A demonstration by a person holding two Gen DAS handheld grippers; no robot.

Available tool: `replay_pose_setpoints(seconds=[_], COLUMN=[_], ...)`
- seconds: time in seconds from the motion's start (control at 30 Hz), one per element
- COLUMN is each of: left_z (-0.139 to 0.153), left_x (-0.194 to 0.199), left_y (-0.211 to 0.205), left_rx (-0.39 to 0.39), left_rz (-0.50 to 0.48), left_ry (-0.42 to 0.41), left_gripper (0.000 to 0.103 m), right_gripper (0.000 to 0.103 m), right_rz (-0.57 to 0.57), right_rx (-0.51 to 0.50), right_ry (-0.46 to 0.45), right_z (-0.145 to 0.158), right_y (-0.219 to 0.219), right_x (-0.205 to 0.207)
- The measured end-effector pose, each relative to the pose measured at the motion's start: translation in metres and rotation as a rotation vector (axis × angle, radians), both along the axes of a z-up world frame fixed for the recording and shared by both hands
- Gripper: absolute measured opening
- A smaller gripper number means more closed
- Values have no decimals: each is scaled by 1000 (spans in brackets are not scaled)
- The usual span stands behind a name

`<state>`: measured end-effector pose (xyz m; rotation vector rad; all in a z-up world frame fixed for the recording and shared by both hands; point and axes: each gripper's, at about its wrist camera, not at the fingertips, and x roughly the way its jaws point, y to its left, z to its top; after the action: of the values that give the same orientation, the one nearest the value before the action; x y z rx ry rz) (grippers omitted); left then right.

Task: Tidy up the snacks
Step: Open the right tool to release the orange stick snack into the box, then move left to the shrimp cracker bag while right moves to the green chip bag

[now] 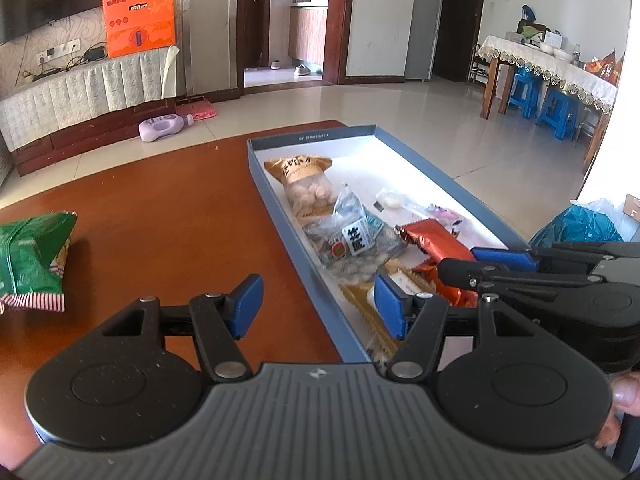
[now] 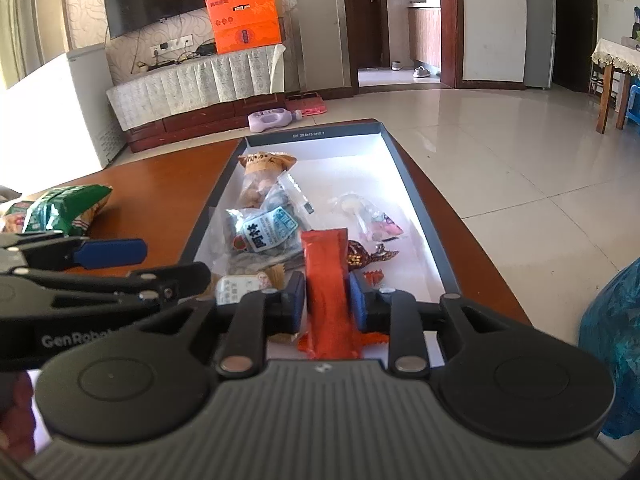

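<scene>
A shallow blue box (image 1: pixel 280 208) (image 2: pixel 416 200) with a white floor lies on the brown table and holds several snack packets. My right gripper (image 2: pixel 327 302) is shut on an orange-red foil packet (image 2: pixel 326 276) over the box's near end; it also shows in the left wrist view (image 1: pixel 432 240). My left gripper (image 1: pixel 318 306) is open and empty, straddling the box's near left wall. A green snack bag (image 1: pixel 32 256) (image 2: pixel 68 208) lies on the table to the left of the box.
In the box lie a tan-topped bag of nuts (image 2: pixel 260 172), a clear bag with a blue label (image 2: pixel 264 232), a lollipop (image 2: pixel 352 206) and wrapped candies (image 2: pixel 360 256). A blue plastic bag (image 2: pixel 616 344) sits right of the table.
</scene>
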<state>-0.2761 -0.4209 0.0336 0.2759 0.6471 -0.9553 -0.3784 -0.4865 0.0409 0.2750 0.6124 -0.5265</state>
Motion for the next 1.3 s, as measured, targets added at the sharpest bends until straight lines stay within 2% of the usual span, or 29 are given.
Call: replay_pose_setpoints(seconds=[0.3,0.33,0.4,0.63,0.9,1.03,1.3], left_z=[-1,0,0,7,28,32,42], left_x=[-15,-16,-20,-29,-22,-8,25], left_y=[11,12,15,34,77,102,159], left_rx=[6,7,7,2,-18,-15,-18], left_rz=[-13,-14,-18,-9,48,95,201], left_ry=[2,4,1,-7,-46,-49,-69], left_gripper=[67,67,68,68,69,72,72], right_gripper=[31,32,44,45,45,45,45], right_rz=[-14,-19,-34,-41,49,87,165], right_rx=[-6,-4,-8,-8,-21,-13,3], right_ry=[10,2,-14,-59,-111,-112,-151], right_z=[5,7,11,27,40,43,49], right_y=[8,9,12,29,67,81,119], right_x=[-12,-15,-20,-26,-4,14,50])
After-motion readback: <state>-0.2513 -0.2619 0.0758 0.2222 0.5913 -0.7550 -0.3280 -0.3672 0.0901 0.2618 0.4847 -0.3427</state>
